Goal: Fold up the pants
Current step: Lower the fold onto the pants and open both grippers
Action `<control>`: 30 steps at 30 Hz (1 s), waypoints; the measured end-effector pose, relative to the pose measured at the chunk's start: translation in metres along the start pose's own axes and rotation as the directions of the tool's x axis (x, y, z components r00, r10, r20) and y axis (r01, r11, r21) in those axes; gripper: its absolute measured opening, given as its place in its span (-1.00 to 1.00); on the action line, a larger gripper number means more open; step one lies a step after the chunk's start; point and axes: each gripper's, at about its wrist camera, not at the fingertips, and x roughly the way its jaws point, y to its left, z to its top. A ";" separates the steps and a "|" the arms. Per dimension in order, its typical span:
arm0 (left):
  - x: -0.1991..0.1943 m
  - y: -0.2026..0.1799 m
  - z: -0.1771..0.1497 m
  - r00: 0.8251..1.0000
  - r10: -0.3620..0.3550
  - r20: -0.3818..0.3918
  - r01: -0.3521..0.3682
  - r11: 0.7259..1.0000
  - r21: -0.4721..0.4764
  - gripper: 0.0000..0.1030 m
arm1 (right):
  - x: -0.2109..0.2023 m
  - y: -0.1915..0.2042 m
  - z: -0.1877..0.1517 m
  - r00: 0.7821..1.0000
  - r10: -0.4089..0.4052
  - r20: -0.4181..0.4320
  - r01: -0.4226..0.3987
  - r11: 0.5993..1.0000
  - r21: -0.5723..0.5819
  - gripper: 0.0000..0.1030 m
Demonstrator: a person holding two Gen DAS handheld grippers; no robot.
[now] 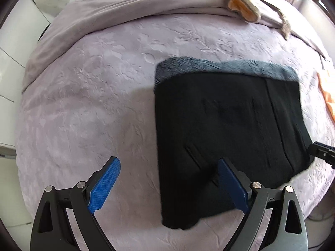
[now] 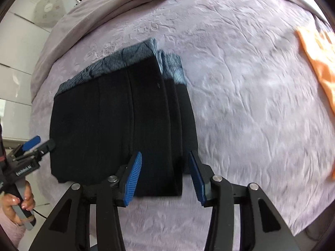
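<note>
Since both sets of fingers sit right at the near edge of the pants (image 2: 117,121), the whole thing comes down to which corner each one has. In the right wrist view, the right gripper (image 2: 165,175) sits at bottom centre with its fingers partly apart, straddling the lower right corner of the bundle; cloth lies between the blue pads, but I don't see them pressing it. In the left wrist view, the left gripper (image 1: 169,185) is spread wide at the bottom of the frame: one finger over bare bed (image 1: 83,104), the other over the black cloth, the lower left edge in between, nothing clamped.

The pants are already a compact dark rectangle, several layers stacked, running away from the fingers toward the middle of the frame, with a greyish-blue patterned band along the far edge. They look soft, thick and a bit slumped at the near corners.

Further back there's a lilac blanket (image 1: 125,6) bunched up at the top, and an orange cloth (image 2: 318,58) at the right edge.

My guess: folding's about done.
</note>
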 end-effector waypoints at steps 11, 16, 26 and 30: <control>-0.007 -0.010 -0.019 0.998 -0.045 -0.043 0.045 0.999 -0.001 0.99 | -0.012 0.000 -0.053 0.999 0.020 -0.031 -0.018 0.997 0.073 0.27; -0.009 -0.014 -0.026 0.997 -0.048 -0.065 0.049 0.999 0.012 0.99 | -0.011 0.008 -0.062 0.999 0.034 -0.033 -0.031 0.995 0.090 0.40; -0.011 -0.018 -0.038 0.994 -0.040 -0.106 0.042 0.999 0.022 0.99 | -0.009 0.016 -0.064 0.999 0.037 -0.030 -0.034 0.995 0.097 0.58; -0.009 -0.017 -0.038 0.991 -0.043 -0.124 0.046 0.999 0.014 0.99 | -0.007 0.011 -0.062 0.998 0.037 -0.042 -0.032 0.993 0.111 0.58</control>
